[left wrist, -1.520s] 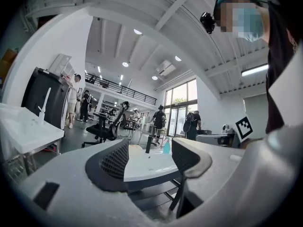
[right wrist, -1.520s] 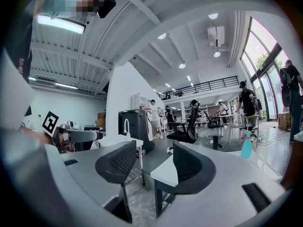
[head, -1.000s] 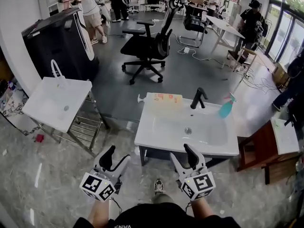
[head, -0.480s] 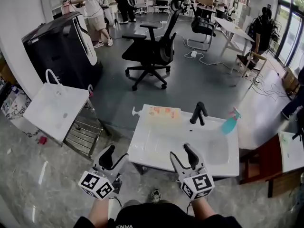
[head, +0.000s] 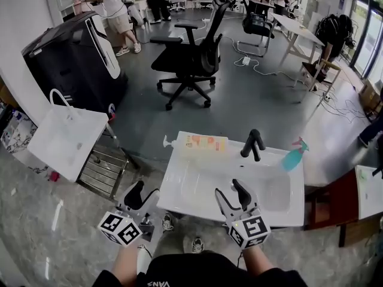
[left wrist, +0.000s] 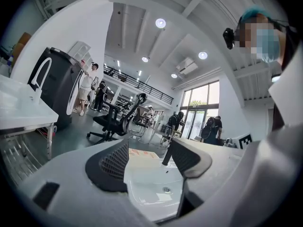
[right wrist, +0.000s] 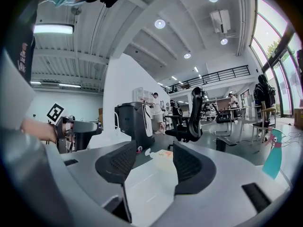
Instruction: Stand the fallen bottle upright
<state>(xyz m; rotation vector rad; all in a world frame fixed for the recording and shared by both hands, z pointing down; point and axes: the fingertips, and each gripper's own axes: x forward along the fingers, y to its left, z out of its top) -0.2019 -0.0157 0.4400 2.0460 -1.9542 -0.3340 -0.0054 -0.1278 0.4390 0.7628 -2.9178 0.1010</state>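
Left gripper (head: pixel 144 191): jaws apart with nothing between the pads; it is held short of the sink's front left corner.
Right gripper (head: pixel 230 190): jaws apart and empty; in the head view its tips overlap the front of the basin.
Fallen bottle (head: pixel 202 142): lies on its side along the back rim of the white sink (head: pixel 281 211), pump head toward the left, well apart from both grippers.
In the way: only the open basin lies between the grippers and the bottle; a black faucet (head: pixel 252 143) stands on the back rim just right of it.
Further right: a teal spray bottle (head: pixel 293 156) at the back right corner, tilted.
Around: a second white sink (head: pixel 69 133) on a metal frame to the left, a black cabinet (head: pixel 69 55) behind that, a black office chair (head: pixel 191 52) beyond the bottle, a wooden stand (head: pixel 332 202) at the right, and people (head: pixel 116 11) far back.
Left gripper view alone: the basin's drain (left wrist: pixel 165 190), and the faucet half hidden behind one pad.
Right gripper view alone: the left gripper's marker cube at the left edge, and the bottle's pump framed between the jaws.
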